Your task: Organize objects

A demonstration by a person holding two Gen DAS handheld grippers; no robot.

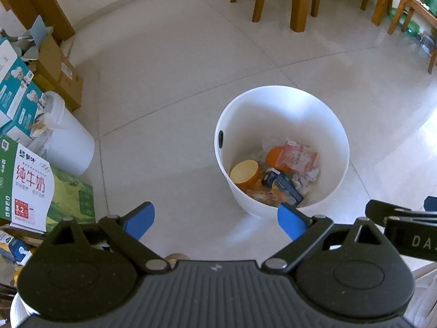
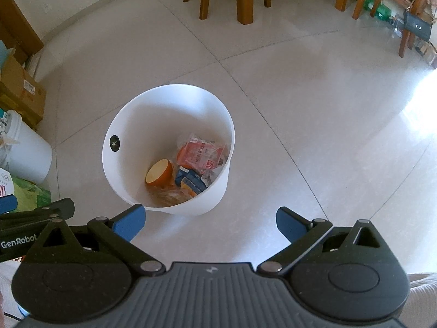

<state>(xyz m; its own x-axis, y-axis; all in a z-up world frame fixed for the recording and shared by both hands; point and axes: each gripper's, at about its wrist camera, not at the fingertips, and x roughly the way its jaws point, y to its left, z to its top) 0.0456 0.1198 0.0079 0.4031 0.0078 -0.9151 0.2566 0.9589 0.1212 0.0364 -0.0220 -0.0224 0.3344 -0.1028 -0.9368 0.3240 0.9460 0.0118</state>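
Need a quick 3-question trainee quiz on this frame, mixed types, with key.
1. True or false: the left gripper holds an item.
2. Which of these lies in the white bin? A) an orange bowl B) a wooden chair C) a milk carton box
3. Fill in: the bin stands on the tiled ____.

Key:
1. False. Both the left and the right gripper are open and empty.
2. A. The orange bowl lies on its side among wrappers.
3. Floor.
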